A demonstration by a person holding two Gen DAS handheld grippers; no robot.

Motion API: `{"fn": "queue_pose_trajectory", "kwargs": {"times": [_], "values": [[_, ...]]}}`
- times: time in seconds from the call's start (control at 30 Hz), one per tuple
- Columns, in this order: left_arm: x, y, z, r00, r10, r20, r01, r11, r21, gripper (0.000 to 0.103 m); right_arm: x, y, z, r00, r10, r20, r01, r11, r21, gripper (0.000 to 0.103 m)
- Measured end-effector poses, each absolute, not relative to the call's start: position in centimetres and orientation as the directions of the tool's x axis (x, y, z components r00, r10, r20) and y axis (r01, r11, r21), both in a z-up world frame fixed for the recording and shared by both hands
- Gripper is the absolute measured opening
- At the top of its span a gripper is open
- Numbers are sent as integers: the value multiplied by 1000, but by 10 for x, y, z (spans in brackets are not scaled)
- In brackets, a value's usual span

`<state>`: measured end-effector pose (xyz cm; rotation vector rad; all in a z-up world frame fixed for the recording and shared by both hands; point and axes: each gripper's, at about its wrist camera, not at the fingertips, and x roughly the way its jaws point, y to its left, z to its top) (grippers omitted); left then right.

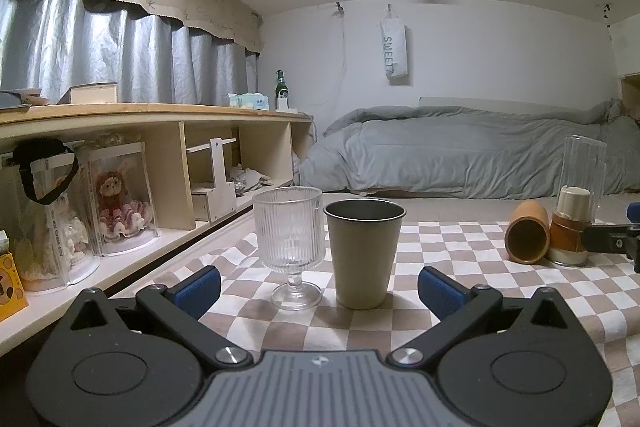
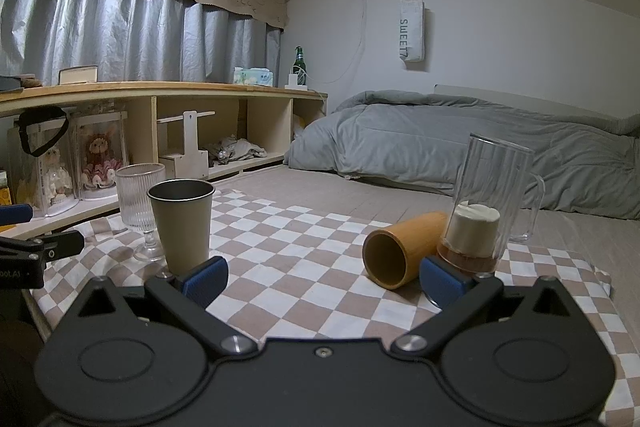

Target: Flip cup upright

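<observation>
An orange-brown cup (image 2: 402, 251) lies on its side on the checkered cloth (image 2: 300, 267), mouth toward me; it also shows far right in the left wrist view (image 1: 528, 237). My right gripper (image 2: 324, 281) is open and empty, a little short of the cup. My left gripper (image 1: 319, 289) is open and empty, just in front of an upright metal cup (image 1: 363, 253) and a ribbed stemmed glass (image 1: 290, 243). The right gripper's finger reaches in at the right edge of the left wrist view (image 1: 612, 241).
An upside-down brown and cream cup (image 2: 470, 239) and a clear glass mug (image 2: 500, 187) stand right behind the lying cup. A wooden shelf (image 2: 160, 91) runs along the left. A bed with a grey duvet (image 2: 460, 143) lies behind.
</observation>
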<state>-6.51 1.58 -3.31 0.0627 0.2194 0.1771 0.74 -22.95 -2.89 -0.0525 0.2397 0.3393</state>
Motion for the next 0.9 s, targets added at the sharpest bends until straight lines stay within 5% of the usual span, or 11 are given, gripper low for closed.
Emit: {"fn": "queue_pose_trajectory", "kwargs": {"times": [0.9], "values": [[-65,16,-32,959,186,-213,-173,982,79,103,5,-228,-30,914,324,-244,-339,941,-17,103]]}}
